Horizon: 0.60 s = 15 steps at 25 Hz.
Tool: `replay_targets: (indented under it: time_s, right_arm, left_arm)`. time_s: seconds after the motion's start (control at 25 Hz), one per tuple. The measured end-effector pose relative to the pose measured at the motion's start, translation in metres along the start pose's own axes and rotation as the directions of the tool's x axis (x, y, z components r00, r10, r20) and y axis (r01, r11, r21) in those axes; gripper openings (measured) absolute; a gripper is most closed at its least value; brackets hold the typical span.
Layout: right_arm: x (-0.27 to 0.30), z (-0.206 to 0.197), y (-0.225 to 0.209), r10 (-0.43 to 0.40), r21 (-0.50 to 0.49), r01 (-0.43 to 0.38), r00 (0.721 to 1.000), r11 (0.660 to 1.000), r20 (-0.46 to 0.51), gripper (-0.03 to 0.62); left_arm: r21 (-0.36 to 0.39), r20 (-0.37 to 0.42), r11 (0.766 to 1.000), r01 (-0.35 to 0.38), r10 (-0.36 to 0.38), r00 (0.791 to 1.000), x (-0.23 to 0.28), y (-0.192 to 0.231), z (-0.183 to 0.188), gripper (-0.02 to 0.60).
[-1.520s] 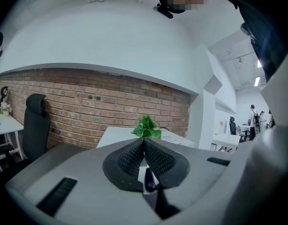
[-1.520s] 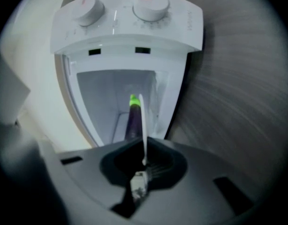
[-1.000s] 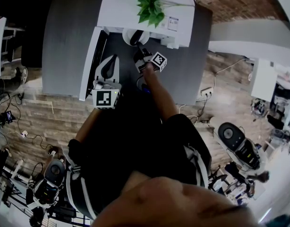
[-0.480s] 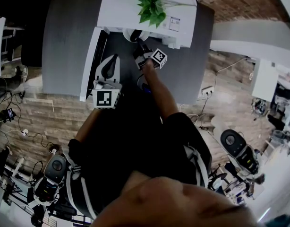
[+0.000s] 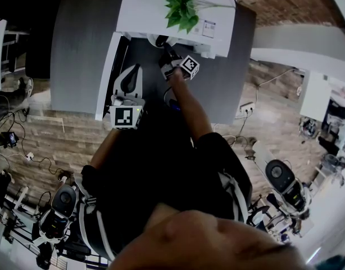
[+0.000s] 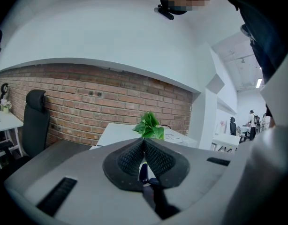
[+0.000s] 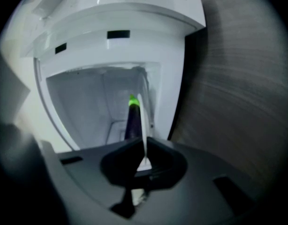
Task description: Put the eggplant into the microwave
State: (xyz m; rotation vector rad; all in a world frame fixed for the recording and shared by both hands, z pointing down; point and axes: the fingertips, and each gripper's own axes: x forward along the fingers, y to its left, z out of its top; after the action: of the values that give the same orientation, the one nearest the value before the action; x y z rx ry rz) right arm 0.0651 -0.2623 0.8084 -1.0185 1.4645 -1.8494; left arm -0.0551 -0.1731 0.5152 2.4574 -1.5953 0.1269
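The white microwave (image 5: 155, 10) stands on the grey table (image 5: 77, 49) with its door (image 5: 107, 72) swung open to the left. My right gripper (image 5: 168, 54) reaches into the opening. In the right gripper view it (image 7: 144, 143) is rolled on its side and shut on the thin rim of a white plate (image 7: 144, 125). The dark purple eggplant (image 7: 132, 118), green at its tip, lies on that plate and points into the cavity (image 7: 92, 102). My left gripper (image 5: 132, 72) hovers by the door, jaws shut (image 6: 144, 142) on nothing.
A green potted plant (image 5: 179, 5) sits on top of the microwave. The right edge of the table (image 5: 240, 66) is close to the right arm. A brick wall (image 6: 87, 107) and a black chair (image 6: 35, 121) stand behind. Wheeled bases and cables lie on the floor (image 5: 54, 151).
My right gripper has pushed further into the microwave, and the white plate that showed at the opening is now hidden inside. The left gripper has stayed put.
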Motion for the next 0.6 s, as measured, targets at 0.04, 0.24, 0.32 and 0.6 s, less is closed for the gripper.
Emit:
replay_targets:
  time_s: [0.04, 0.24, 0.32, 0.6]
  right_arm:
    - [0.0006, 0.0004, 0.0001, -0.001, 0.000, 0.001, 1.000, 1.000, 0.000, 0.041]
    - [0.0040, 0.0028, 0.0008, -0.003, 0.002, 0.003, 1.000, 1.000, 0.001, 0.041]
    - [0.0052, 0.0030, 0.0015, -0.006, 0.006, 0.006, 1.000, 1.000, 0.000, 0.041]
    - [0.0085, 0.0034, 0.0015, 0.002, 0.010, -0.002, 1.000, 1.000, -0.003, 0.041]
  left_arm:
    - [0.000, 0.003, 1.000, 0.000, 0.000, 1.000, 0.0003, -0.0002, 0.0004, 0.037]
    - [-0.002, -0.011, 1.000, -0.001, 0.001, 1.000, 0.0000, 0.0004, -0.0022, 0.037]
    - [-0.007, -0.006, 1.000, -0.004, 0.004, 1.000, 0.0001, 0.0012, -0.0012, 0.037]
    - [-0.007, 0.002, 1.000, -0.004, 0.004, 1.000, 0.0010, 0.0033, -0.0017, 0.037]
